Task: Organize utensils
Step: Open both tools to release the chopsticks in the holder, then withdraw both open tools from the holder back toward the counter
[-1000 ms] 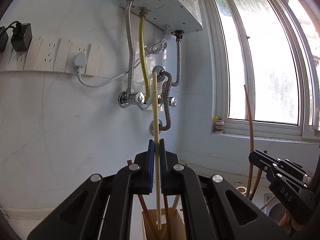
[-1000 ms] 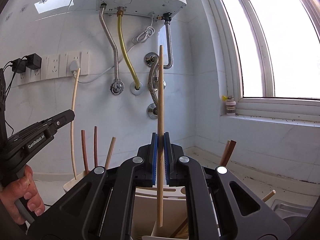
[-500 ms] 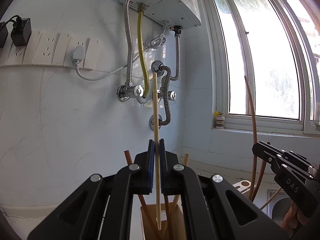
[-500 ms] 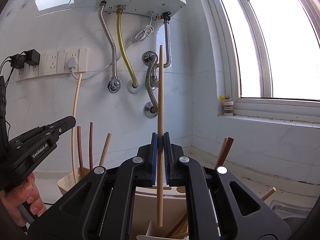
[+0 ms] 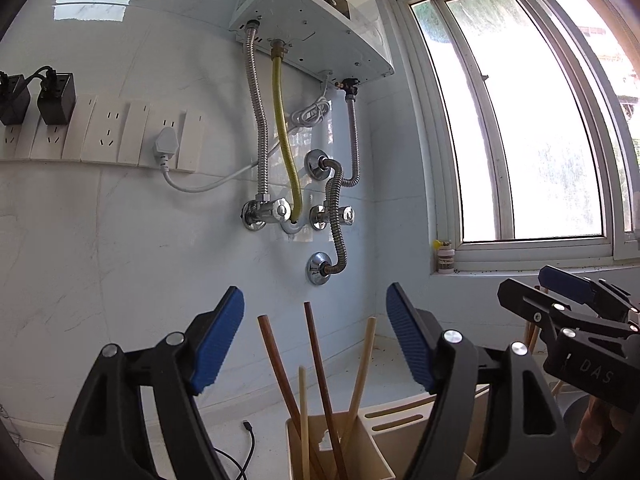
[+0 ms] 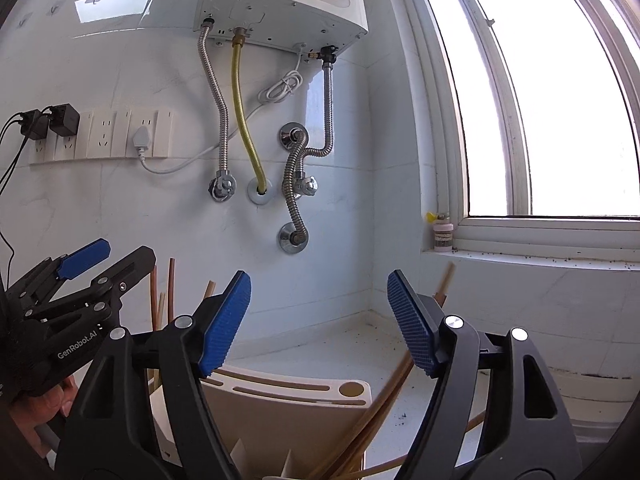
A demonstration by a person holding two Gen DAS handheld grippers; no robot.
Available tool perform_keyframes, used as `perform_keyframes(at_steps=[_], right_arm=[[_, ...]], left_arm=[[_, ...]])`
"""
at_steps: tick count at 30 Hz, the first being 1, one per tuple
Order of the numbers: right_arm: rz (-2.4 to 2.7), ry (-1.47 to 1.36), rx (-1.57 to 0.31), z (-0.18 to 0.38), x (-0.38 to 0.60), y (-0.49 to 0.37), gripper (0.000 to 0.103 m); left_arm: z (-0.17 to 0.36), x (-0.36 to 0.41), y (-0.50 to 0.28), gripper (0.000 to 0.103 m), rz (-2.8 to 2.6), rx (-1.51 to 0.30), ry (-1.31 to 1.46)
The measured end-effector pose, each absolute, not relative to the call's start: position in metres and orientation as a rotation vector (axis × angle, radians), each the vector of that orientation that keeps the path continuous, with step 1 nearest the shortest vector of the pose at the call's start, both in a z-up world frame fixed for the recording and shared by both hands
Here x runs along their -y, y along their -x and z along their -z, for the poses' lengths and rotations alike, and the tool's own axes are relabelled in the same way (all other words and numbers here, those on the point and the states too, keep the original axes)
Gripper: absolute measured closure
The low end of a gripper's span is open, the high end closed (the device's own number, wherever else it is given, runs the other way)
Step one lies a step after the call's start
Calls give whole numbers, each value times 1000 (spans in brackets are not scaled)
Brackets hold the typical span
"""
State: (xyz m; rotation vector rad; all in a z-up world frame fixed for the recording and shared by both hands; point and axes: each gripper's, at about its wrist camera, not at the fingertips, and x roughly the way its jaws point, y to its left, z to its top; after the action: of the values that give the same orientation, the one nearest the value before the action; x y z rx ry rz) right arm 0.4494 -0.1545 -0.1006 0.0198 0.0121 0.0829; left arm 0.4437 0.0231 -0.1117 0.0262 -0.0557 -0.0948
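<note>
Both pairs of fingers stand wide apart and hold nothing. Our left gripper (image 5: 315, 336) hangs just above the holder (image 5: 360, 444), and its blue pads (image 5: 218, 340) flank the chopsticks (image 5: 316, 376) without touching them. Two dark sticks and two pale ones stand in the left compartment of the holder, leaning a little. Our right gripper (image 6: 319, 320) hangs above the right side of the holder (image 6: 296, 400), past the slotted top. More chopsticks (image 6: 384, 392) lean there, out toward the window side, and they touch neither pad.

We judge the step in hand to be a release, with the sticks now resting in the holder. To do it well, we lift both grippers straight up, away from the holder, and keep the pads spread so no stick catches and tips out. We hold off any sideways move until the pads are above the tallest dark stick on the left and the leaning ones on the right. The sticks that slant on the right may roll or shift if knocked, so we draw that gripper away from the holder slowly.
</note>
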Motion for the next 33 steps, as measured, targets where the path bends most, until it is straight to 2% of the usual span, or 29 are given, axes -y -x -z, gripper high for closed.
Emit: perform_keyframes(at_steps=[16,33], right_arm=[[-90,-35,7,87,154,-444,36],[-187,-31,55,60,122,-412,35]], left_arm=[[99,-31,-430,22,59,52,-42],[71,-72,-374,21,-56,74,-54]])
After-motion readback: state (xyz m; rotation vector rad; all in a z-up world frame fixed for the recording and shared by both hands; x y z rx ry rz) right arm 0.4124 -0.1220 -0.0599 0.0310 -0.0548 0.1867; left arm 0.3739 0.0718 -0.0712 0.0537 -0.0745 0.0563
